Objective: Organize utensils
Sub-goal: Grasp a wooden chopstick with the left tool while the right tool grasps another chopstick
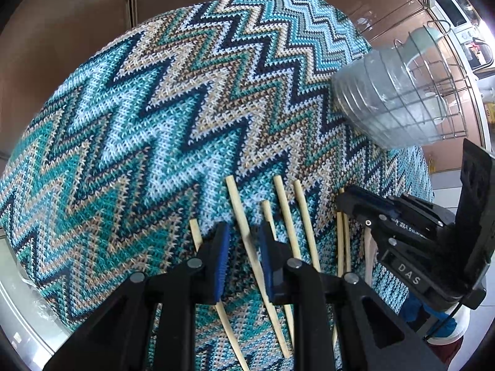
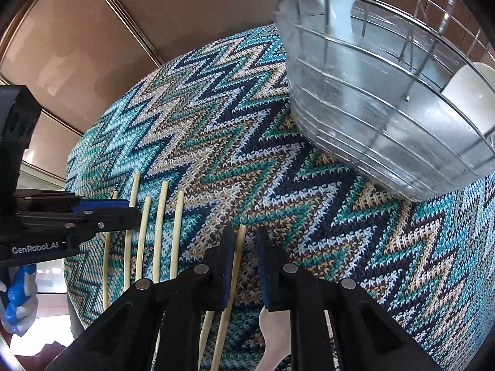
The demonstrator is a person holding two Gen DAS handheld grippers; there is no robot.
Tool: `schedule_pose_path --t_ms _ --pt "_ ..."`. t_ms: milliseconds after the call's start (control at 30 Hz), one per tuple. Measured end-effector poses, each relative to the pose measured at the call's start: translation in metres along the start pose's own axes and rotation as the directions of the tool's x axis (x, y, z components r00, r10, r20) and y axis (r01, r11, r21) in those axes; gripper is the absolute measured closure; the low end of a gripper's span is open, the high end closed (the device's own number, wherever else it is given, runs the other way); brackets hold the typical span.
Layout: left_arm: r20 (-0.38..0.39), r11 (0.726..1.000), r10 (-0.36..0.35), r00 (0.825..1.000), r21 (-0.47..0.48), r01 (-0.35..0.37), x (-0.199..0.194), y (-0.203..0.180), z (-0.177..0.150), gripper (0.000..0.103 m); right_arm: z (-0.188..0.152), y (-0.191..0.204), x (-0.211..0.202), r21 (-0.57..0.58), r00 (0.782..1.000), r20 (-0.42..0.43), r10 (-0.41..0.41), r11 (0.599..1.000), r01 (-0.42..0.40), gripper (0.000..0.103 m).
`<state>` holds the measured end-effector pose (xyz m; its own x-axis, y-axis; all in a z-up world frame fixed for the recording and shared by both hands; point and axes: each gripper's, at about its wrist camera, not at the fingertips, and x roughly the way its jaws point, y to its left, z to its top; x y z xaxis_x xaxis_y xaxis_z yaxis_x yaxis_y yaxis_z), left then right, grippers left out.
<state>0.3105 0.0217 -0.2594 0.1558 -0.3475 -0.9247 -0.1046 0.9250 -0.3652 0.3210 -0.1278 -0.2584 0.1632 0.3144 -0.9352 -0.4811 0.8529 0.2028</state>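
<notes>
Both grippers hang steeply over the chopsticks [image 1: 244, 232] lying in a loose row on the zigzag cloth [image 1: 130, 123].

Left gripper [image 1: 244, 262]: jaws narrow but apart, one chopstick running between the pads, a visible gap on both sides. Not clamped as far as I can tell.

Right gripper [image 2: 243, 266]: jaws nearly shut, one chopstick [image 2: 235, 266] lying against the left pad, gap to the right pad. No grip yet. A white spoon handle [image 2: 272, 334] sits just below the fingers.

Wire rack [image 2: 386, 108] with its clear tray is at the far right of the cloth, presumably the drop-off.

To do the pick well:
- centre each stick between the pads before closing; the right one is off to one side
- keep neighbouring sticks out of the jaws, spacing is tight
- grip near mid-length so the stick doesn't pivot
- watch the cloth, pads could snag the knit
- right side: don't catch the spoon
</notes>
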Motion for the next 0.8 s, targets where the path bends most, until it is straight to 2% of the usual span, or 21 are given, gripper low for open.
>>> schedule_pose_path --t_ms 267,733,800 --pt "-0.016 1.000 0.014 1.000 -0.006 -0.015 0.000 0.002 0.000 0.085 0.003 0.002 0.003 -0.020 1.000 -0.019 -0.008 1.000 0.008 0.093" --pt "-0.064 0.998 0.060 0.996 -0.006 -0.061 0.008 -0.012 0.003 0.085 0.003 0.003 0.006 -0.035 0.999 -0.042 -0.013 0.999 0.011 0.093" --pt "-0.068 0.997 0.071 0.995 -0.011 -0.072 0.010 -0.016 0.004 0.090 0.004 0.004 0.006 -0.036 0.999 -0.041 -0.013 0.999 0.012 0.093"
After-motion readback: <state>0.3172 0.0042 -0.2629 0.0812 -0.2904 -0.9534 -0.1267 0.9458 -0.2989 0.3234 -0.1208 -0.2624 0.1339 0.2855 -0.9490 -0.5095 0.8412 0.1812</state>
